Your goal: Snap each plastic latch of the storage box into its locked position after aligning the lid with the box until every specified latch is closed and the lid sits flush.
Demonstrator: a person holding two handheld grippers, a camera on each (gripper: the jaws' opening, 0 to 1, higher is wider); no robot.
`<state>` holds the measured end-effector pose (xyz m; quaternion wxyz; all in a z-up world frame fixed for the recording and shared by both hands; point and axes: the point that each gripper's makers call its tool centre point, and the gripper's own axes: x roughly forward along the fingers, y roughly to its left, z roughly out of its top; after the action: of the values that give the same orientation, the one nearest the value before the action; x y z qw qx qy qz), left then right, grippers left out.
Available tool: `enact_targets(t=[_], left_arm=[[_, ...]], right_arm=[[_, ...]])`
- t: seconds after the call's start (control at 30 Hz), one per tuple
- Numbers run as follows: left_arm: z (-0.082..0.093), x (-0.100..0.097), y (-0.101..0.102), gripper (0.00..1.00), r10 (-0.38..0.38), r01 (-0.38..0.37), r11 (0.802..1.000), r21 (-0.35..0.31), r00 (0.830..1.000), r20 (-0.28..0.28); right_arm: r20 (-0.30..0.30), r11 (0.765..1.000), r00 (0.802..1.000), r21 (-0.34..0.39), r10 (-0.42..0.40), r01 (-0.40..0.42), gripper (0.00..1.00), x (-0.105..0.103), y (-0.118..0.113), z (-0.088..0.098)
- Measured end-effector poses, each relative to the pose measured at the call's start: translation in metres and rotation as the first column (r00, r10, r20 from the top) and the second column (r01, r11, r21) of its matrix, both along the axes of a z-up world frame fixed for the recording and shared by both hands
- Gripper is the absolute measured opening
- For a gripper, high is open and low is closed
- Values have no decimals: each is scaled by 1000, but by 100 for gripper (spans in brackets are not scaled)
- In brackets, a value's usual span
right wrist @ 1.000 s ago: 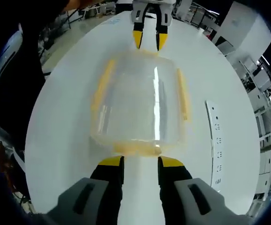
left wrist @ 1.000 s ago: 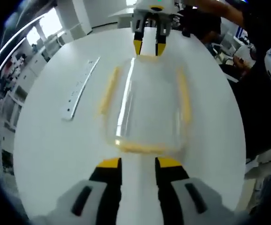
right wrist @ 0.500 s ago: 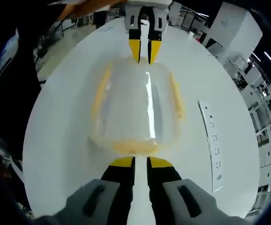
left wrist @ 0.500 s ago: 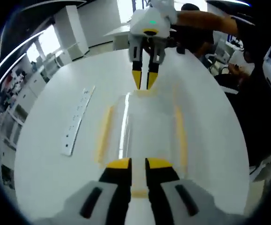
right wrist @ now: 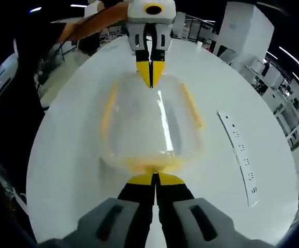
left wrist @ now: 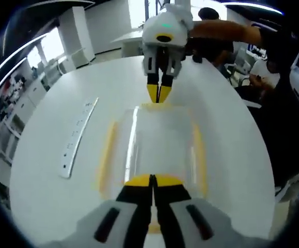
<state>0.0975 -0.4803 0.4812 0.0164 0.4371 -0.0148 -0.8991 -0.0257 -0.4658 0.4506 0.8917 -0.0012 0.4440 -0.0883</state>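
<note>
- The storage box (left wrist: 157, 150) is a clear, glossy plastic tub with rounded corners, sitting near the middle of a round white desk (left wrist: 41, 196); a bright streak of light runs down its see-through lid (right wrist: 154, 124).
- Soft yellow latches (left wrist: 107, 155) run as long, narrow strips along both long sides of the box, lying flat against it; shorter yellow strips mark the two ends.
- The left claw (left wrist: 153, 181) has its yellow-tipped black jaws pressed together, tips touching, at the near end latch of the box in the left gripper view; whether they pinch the latch or only press on it cannot be told.
- The right claw (right wrist: 154, 180) is likewise closed tight, its yellow tips meeting right at the near yellow end latch (right wrist: 149, 165) in the right gripper view.
- Each claw also appears at the far end of the box in the other's view, a white rounded body with yellow tips drawn to a point on the box edge.
- A long, thin white strip (left wrist: 77, 139) with small dark marks lies flat on the desk, beside the box and apart from it.
- A person's bare forearm (left wrist: 221, 32) reaches to the far claw; the desk surface is smooth and matte.
</note>
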Motion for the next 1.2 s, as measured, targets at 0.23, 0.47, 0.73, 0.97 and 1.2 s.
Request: enact_targets(t=[0.23, 0.47, 0.73, 0.97, 1.2], left_arm=[[-2, -2, 3, 0, -5, 6, 1000, -29, 1000, 23], [-4, -3, 4, 0, -17, 20, 998, -62, 998, 53], [-4, -6, 3, 0, -10, 13, 997, -73, 999, 51], [-3, -10, 3, 0, -14, 18, 996, -84, 999, 43], [-2, -13, 2, 0, -12, 13, 997, -72, 1000, 12]], right_arm=[[52, 999, 998, 20, -42, 41, 0, 1, -1, -1], [37, 999, 998, 7, -45, 45, 0, 4, -1, -7], [36, 997, 997, 25, -72, 71, 0, 7, -2, -8], [60, 996, 995, 59, -74, 71, 0, 7, 0, -7], [76, 995, 994, 67, -73, 68, 0, 8, 0, -6]])
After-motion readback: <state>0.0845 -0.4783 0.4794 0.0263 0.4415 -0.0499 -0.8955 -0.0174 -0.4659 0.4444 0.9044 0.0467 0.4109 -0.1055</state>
